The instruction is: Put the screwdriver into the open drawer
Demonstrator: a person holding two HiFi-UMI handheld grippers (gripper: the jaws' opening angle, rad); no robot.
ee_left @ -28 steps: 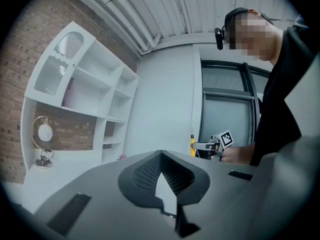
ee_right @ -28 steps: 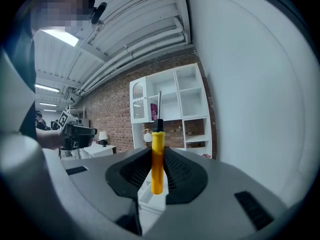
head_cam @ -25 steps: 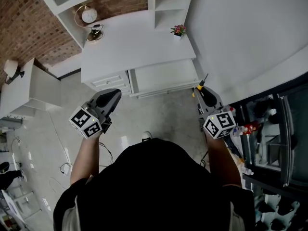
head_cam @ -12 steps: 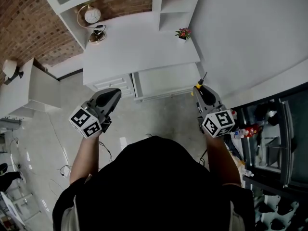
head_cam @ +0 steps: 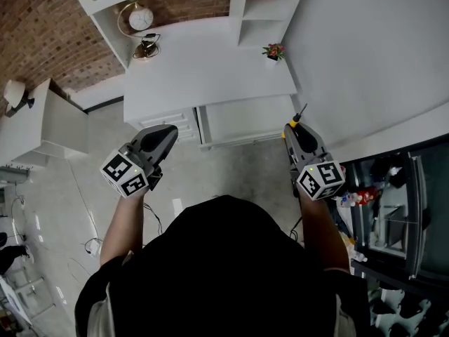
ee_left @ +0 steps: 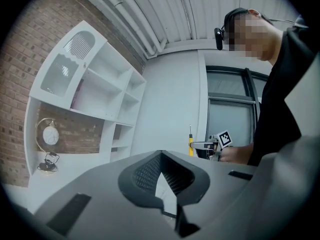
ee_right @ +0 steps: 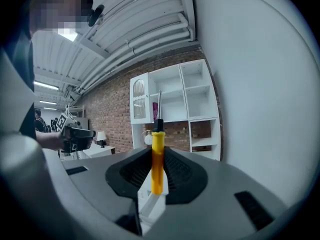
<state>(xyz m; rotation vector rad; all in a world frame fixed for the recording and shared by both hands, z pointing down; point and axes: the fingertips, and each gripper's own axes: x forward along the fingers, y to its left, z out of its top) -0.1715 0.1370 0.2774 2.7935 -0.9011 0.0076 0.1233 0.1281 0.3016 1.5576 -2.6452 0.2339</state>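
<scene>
Right tongs point(head_cam: 293, 128) now nearer the open drawer point(head_cam: 245, 118)
Carry step: they pinch the screwdriver point(ee_right: 157, 159), just off the drawer's right corner; left tongs point(head_cam: 165, 136) pressed together, empty. Next I swing left, lower, release

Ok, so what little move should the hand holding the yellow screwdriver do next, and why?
Probably ease the right gripper forward and left, over the open drawer. Its jaws are clamped on the screwdriver, and in the head view it sits by the drawer's right front corner, not over it.
</scene>
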